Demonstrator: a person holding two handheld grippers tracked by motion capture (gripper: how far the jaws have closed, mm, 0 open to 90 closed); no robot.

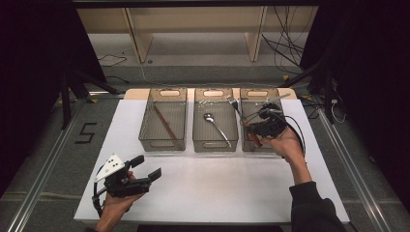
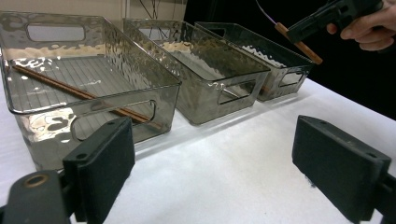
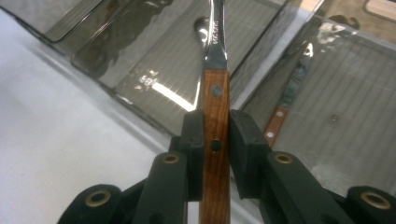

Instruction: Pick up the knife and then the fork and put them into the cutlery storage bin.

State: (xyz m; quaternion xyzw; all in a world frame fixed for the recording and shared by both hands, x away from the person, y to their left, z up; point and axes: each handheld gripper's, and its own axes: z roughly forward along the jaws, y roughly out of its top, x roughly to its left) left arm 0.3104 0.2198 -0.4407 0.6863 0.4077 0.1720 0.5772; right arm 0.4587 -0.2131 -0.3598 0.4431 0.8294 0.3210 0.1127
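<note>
My right gripper (image 1: 251,126) (image 3: 215,135) is shut on the wooden handle of a fork (image 3: 215,93). It holds the fork above the near edge between the middle bin (image 1: 215,143) and the right bin (image 1: 256,92), with the metal end (image 1: 233,103) pointing away over the bins. A spoon (image 1: 217,128) lies in the middle bin. In the right bin lies a wood-handled knife (image 3: 280,116). Brown chopsticks (image 1: 165,123) (image 2: 70,88) rest in the left bin (image 1: 145,137). Near the table's front left, my left gripper (image 1: 147,166) (image 2: 215,163) is open with nothing between its fingers.
The three clear bins stand side by side at the back of the white table top (image 1: 217,188). Black frame legs and cables sit beyond the table's back corners. A wooden shelf unit (image 1: 193,29) stands farther back.
</note>
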